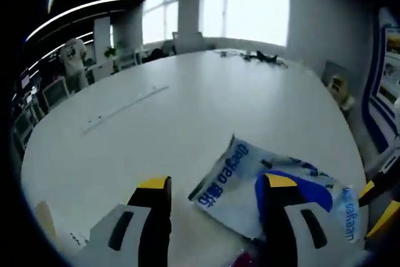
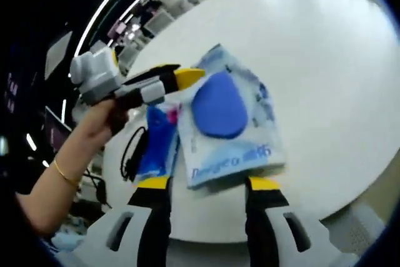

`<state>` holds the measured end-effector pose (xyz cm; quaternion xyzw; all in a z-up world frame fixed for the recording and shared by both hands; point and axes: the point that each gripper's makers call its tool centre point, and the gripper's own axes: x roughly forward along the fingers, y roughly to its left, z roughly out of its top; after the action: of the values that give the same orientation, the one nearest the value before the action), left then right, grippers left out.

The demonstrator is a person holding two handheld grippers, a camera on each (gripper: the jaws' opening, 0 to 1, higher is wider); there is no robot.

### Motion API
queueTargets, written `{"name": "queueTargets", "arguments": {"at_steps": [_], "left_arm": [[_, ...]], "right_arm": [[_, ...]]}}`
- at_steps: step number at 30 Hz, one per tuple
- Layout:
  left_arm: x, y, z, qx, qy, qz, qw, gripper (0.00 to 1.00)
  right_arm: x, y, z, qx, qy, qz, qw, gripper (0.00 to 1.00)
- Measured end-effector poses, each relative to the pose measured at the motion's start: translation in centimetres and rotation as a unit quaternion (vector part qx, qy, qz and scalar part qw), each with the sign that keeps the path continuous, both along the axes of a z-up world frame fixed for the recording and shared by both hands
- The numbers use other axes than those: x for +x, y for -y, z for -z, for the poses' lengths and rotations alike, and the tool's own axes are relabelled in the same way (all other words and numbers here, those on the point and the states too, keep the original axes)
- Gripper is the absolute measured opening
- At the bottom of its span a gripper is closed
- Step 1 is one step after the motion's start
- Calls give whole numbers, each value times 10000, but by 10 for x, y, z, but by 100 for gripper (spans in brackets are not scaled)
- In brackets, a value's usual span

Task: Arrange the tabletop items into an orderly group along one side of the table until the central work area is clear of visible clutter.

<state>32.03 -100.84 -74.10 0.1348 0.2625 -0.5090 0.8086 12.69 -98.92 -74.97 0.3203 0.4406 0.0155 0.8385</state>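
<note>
A flat white-and-blue plastic packet printed "Deeyeo" [image 2: 234, 129] lies near the round white table's [image 1: 187, 110] edge — the right gripper [image 2: 207, 187] gapes before it, the left gripper [image 1: 215, 184] open over its corner.

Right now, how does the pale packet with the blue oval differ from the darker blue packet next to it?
The pale packet is whitish with a blue oval and blue lettering; the darker blue packet is mostly solid blue with some pink. The pale packet looks larger and lies on top, fully visible; the darker blue packet is partly tucked under its edge. Both lie flat on the white table, near its edge.
</note>
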Motion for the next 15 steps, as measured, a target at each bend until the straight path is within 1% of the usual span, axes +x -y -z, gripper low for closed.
{"name": "queueTargets", "arguments": {"at_steps": [1, 2, 3, 5, 6, 7, 11, 15], "left_arm": [[0, 0, 2, 21, -35, 22, 10000, 53], [-1, 0, 5, 58, -79, 66, 9999, 51], [0, 0, 6, 89, -84, 68, 9999, 48], [2, -3, 9, 182, -26, 17, 9998, 43], [3, -5, 14, 301, -9, 24, 9995, 41], [2, -6, 15, 331, -23, 33, 9994, 40], [-1, -10, 20, 383, -130, 44, 9992, 36], [-2, -10, 19, 365, -170, 54, 9992, 33]], "right_arm": [[1, 0, 1, 23, 1, 31, 10000, 42], [3, -1, 0, 60, 77, 66, 9999, 40], [4, -2, 1, 60, 106, 47, 9999, 39], [2, -4, 6, 17, 31, 50, 10000, 38], [1, -5, 6, 16, 31, 37, 10000, 36], [0, -4, 7, 21, 31, 50, 10000, 34], [3, -3, 8, 84, 48, 153, 9998, 29], [5, -1, 9, 64, 33, 217, 9997, 23]]}}
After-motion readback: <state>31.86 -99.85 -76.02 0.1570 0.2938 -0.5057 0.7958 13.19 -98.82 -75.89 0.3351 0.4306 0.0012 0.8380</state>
